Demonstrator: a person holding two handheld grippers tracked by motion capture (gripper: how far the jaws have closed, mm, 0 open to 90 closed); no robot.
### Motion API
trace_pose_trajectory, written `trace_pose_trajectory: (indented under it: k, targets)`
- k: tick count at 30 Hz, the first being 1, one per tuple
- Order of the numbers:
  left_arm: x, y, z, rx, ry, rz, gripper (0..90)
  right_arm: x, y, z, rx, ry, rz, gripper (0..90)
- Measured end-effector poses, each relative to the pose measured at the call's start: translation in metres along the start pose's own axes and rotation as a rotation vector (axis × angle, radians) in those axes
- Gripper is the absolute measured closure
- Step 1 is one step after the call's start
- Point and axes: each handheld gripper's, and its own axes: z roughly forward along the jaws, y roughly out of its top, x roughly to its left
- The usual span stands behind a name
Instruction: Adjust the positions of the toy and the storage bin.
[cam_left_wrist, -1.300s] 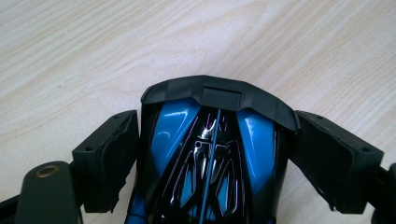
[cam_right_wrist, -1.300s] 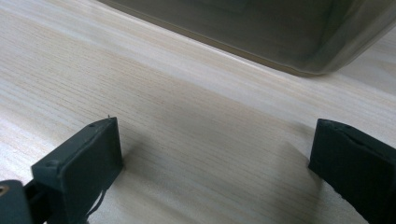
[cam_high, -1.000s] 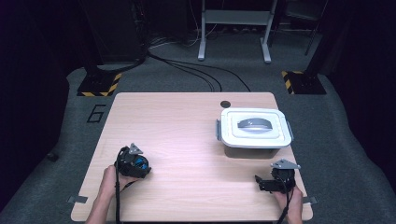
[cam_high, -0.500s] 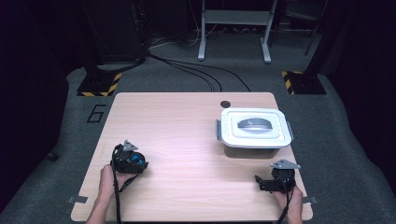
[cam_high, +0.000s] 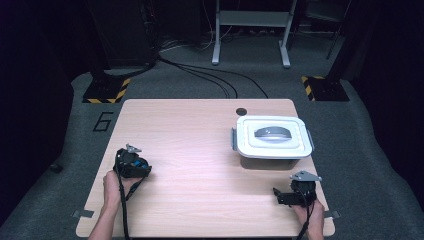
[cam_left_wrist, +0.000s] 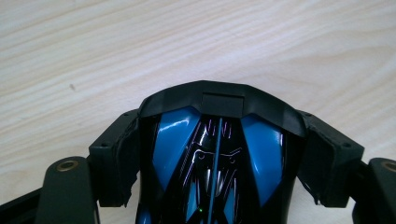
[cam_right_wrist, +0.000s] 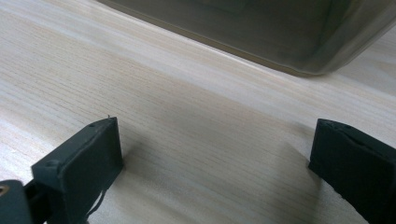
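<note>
Gripping: left gripper (cam_left_wrist: 219, 154) had its jaws closed about halfway onto a blue-and-black mouse (cam_left_wrist: 217, 158); pads (cam_left_wrist: 119, 168) pressed both flanks, nothing loose between them.
Mouse axis: its long axis ran straight along the jaws, the blunt black end pointing ahead over bare wood.
Left gripper, place: in the high view the left gripper (cam_high: 131, 162) sat near the left edge of the tabletop (cam_high: 190, 150), toward the near left corner, the left hand (cam_high: 114, 187) behind it.
Right fingers: right gripper (cam_right_wrist: 215, 158) stood wide open and empty, pads (cam_right_wrist: 88, 163) low over the wood with only grain between them.
Right gripper, place: at the near right corner in the high view (cam_high: 295, 192), just in front of the container.
Container: white lidded box (cam_high: 271, 136), grey handle (cam_high: 272, 132) on the lid, lid on, close to the right edge; its clouded wall (cam_right_wrist: 261, 32) loomed just ahead of the right jaws.
Relation for the next move: box lay well apart from the mouse, off to the right and slightly farther back; right hand clearly nearer the box, so lid work likely fell to it while the left carried the mouse across.
</note>
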Motion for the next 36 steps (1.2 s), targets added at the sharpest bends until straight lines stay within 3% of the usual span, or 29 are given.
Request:
trace_pose_trajectory:
  k: [2, 11, 16, 18, 23, 30, 36]
  targets:
    - [0.003, 0.003, 0.001, -0.002, 0.023, -0.001, 24.6, 0.0, 0.0, 0.0, -0.002, 0.002, -0.002, 1.2]
    - [0.021, 0.011, 0.013, 0.025, 0.038, -0.033, 24.6, 0.0, 0.0, 0.0, 0.0, 0.0, -0.002, 1.2]
    - [0.022, 0.011, 0.021, 0.041, 0.037, -0.03, 24.7, 0.0, 0.0, 0.0, -0.002, -0.002, 0.001, 1.2]
    - [0.021, 0.011, 0.022, 0.034, 0.039, -0.048, 24.6, 0.0, 0.0, 0.0, 0.0, 0.0, -0.006, 1.2]
    - [0.021, 0.01, 0.021, 0.044, 0.044, -0.039, 24.7, 0.0, 0.0, 0.0, -0.002, -0.003, 0.0, 1.2]
    - [0.023, 0.003, 0.014, 0.067, 0.044, -0.075, 24.7, 0.0, 0.0, 0.0, -0.001, -0.002, -0.002, 1.2]
    - [0.021, -0.007, 0.007, 0.059, 0.055, -0.092, 24.7, 0.0, 0.0, 0.0, -0.002, -0.003, 0.001, 1.3]
